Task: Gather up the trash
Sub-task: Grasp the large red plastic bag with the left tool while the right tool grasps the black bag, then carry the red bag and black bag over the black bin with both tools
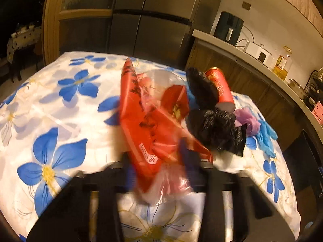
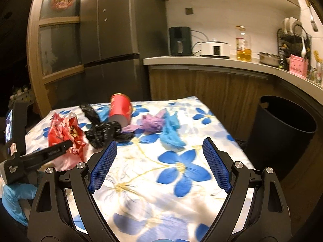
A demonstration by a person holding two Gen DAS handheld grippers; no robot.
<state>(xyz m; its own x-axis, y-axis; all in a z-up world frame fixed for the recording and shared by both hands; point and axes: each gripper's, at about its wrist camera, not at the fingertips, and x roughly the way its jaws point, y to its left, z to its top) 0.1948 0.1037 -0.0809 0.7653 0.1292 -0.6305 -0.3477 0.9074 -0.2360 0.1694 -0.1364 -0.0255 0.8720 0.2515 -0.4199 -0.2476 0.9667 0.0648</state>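
We have the left gripper (image 1: 159,171) with its jaws clamped on the red plastic bag (image 1: 139,125) at the near edge of the table (image 2: 181,181) — first piece of trash taken. Our right gripper (image 2: 159,165) hovers with jaws spread wide, nothing between them. Ahead lie the black bag (image 2: 103,133), red cup (image 2: 121,109), purple glove (image 2: 151,123) and blue glove (image 2: 171,133). The black bin (image 2: 282,141) stands just beside the table's right side — next, we reckon, carry the bag over its mouth and let go.

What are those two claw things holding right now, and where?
The left gripper pinches the red plastic bag by its near, crumpled end. The right gripper stands wide open over the table, holding nothing.
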